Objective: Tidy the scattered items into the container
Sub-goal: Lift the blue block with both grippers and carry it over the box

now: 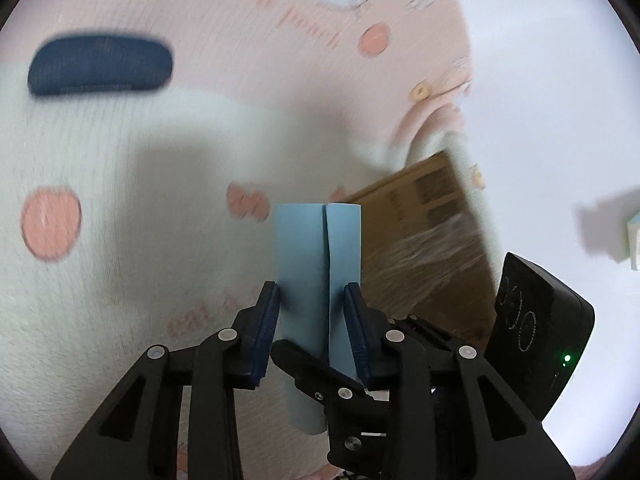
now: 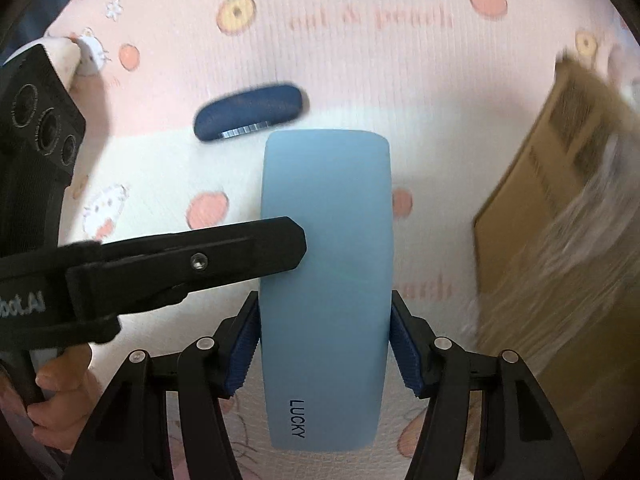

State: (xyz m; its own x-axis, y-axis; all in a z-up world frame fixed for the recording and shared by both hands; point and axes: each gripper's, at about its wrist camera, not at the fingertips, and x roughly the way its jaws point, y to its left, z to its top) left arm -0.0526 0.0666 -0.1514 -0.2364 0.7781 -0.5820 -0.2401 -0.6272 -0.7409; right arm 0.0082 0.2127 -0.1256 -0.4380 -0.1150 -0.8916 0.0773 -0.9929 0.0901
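A light blue case marked "LUCKY" (image 2: 325, 272) is held above the pink cartoon mat. My right gripper (image 2: 325, 344) is shut on its long sides. My left gripper (image 1: 312, 320) is shut across the same case (image 1: 316, 264), seen edge-on with its seam facing me; one of its fingers (image 2: 240, 256) shows as a black bar reaching in from the left in the right wrist view. A dark navy case (image 2: 248, 112) lies on the mat beyond, also at far left in the left wrist view (image 1: 100, 65). The brown cardboard box (image 2: 560, 216) stands at the right, blurred.
The cardboard box also shows in the left wrist view (image 1: 432, 240), right of the blue case. The pink and white mat (image 2: 360, 60) spreads all around. A white floor (image 1: 560, 120) lies past the mat's right edge, with a small pale object (image 1: 634, 240) at the far right.
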